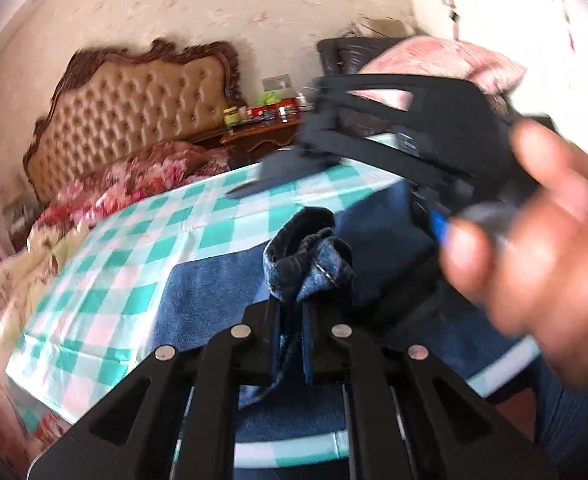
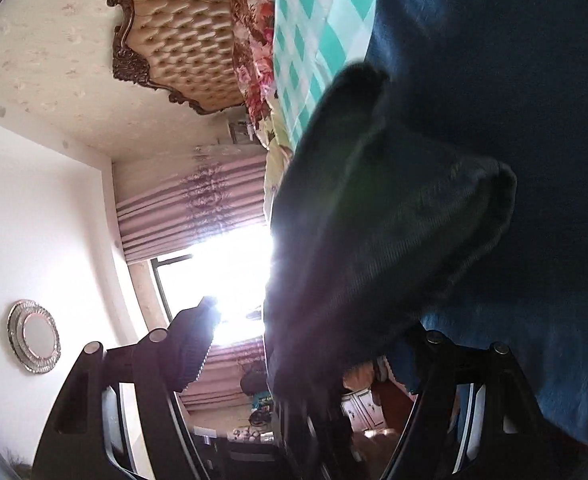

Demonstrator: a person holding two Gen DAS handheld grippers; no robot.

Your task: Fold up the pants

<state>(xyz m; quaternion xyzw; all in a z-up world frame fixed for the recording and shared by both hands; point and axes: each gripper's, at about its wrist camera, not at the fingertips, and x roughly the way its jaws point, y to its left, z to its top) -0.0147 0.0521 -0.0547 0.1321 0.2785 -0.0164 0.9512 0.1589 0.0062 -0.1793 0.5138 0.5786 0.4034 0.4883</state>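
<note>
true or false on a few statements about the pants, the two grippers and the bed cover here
1. The left gripper is clamped on a bunch of denim from the pants. True.
2. The right gripper is fully shut. False: its jaws stand apart, with dark fabric of the pants hanging between them; whether they press on it cannot be told.
3. The cloth under the pants is checked in green and white. True.
4. The pants are red. False: they are blue denim.
5. A tufted headboard stands behind the bed. True.
</note>
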